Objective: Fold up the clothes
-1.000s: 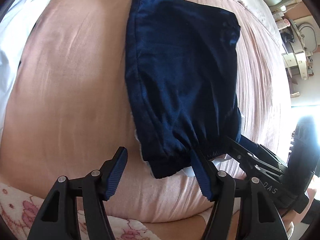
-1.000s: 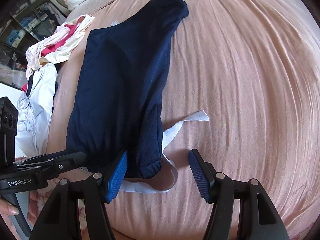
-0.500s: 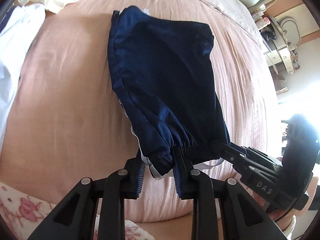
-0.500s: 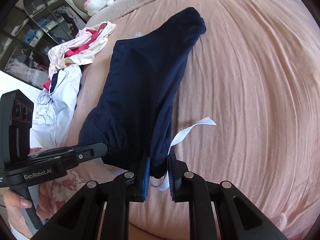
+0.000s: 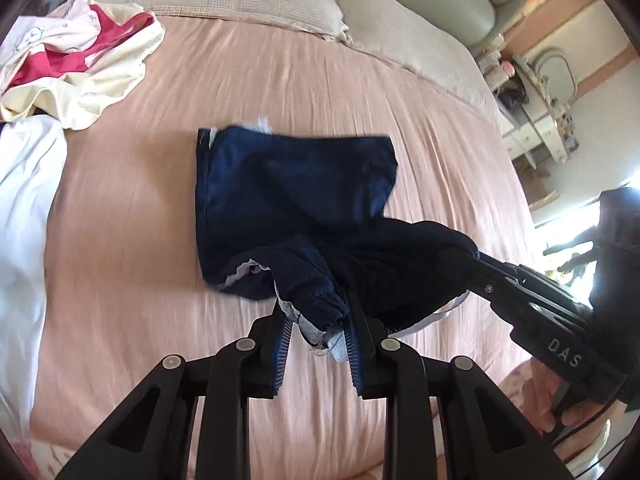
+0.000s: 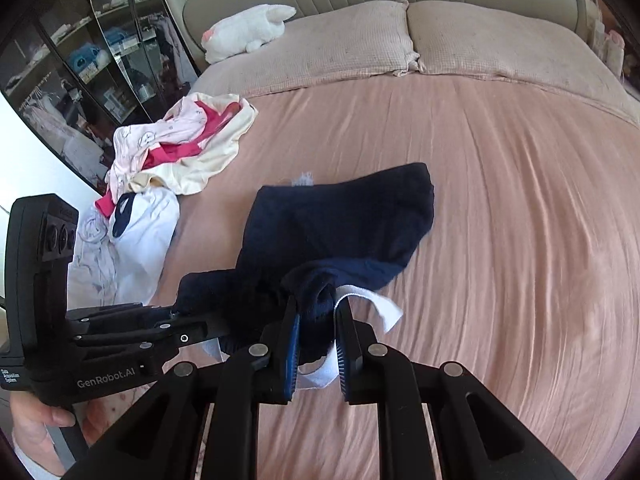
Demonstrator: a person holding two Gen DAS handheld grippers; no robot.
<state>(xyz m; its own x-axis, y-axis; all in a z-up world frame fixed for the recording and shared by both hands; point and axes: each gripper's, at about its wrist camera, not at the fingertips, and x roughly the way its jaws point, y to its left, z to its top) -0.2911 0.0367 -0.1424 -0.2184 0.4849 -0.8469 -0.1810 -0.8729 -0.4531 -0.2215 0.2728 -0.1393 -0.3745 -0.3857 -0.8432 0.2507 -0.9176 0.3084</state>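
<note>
On the pink bed (image 5: 120, 216) one navy garment (image 5: 296, 184) lies near the middle, and every place below is given from it. Far to its left, at the bed's edge, sits a pile of three loose pieces: one white garment (image 5: 28, 184), one cream-and-red garment (image 5: 80, 60) beyond it, and, in the right wrist view, one pale pink printed piece (image 6: 140, 140) on top. Beyond the navy garment, at the head of the bed, lie two beige pillows (image 6: 344, 40), with one white plush toy (image 6: 248, 32) on the left one. The garment's far half rests flat on the sheet, while its near hem is lifted and bunched between two grippers. The left gripper (image 5: 318, 328) has its jaws drawn narrow on the hem's left corner, with navy cloth and a scrap of pale lining pinched between the blue pads (image 5: 280, 344). Just to the right, the right gripper (image 6: 316, 328) is likewise closed narrow on the other corner, a roll of navy cloth clamped between its pads. One white ribbon (image 6: 384, 308) loops out from that corner, hanging to the right of the jaws. Two hands show, one on each handle: the left hand (image 6: 40, 416) and the right hand (image 5: 560, 404).
</note>
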